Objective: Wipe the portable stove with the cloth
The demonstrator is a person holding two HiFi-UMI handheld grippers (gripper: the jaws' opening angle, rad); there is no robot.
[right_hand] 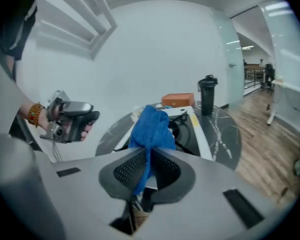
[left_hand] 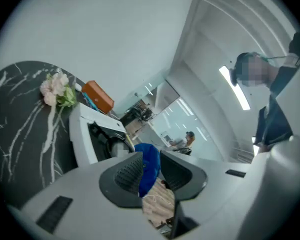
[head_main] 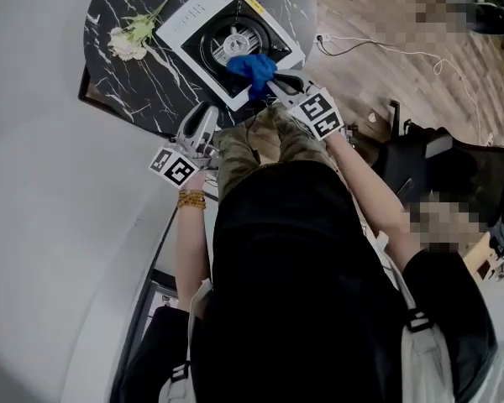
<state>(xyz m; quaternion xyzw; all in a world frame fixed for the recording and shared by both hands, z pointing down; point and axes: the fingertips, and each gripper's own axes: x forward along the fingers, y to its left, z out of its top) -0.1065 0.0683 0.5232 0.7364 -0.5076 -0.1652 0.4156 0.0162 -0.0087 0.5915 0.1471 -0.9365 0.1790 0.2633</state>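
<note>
The right gripper [right_hand: 147,166] has its jaws pressed together on a bunched fold of the blue cloth [right_hand: 151,126]. The rest of the cloth stands up above the pads and, in the head view, hangs over the near side of the portable stove [head_main: 193,23], at the black burner [head_main: 233,42]. The left gripper [left_hand: 151,171] is spread a little w/ nothing pinched; the blue seen in its gap is the cloth farther away. It hovers off the edge of the table [head_main: 109,49], apart from the stove.

Risks, as judgement only:
- The grip is on a small fold only. If the cloth drags hard over the burner supports, it can prob. pull out of the pads or snag on a prong, esp. as most of the fabric is loose.
- Nothing steadies the stove. It looks light and lies near the table's edge on the person's side, so a firm push or pull w/ the cloth may slide or turn it, maybe toward the edge.
- The flowers [head_main: 130,36] lie just beside the stove's far-left side. A shifted stove, or a long stroke that way, could sweep them away.
- With the cloth bunched, the hard jaw tips may reach the white top before the fabric does, i.e. scrape and not wipe.
</note>
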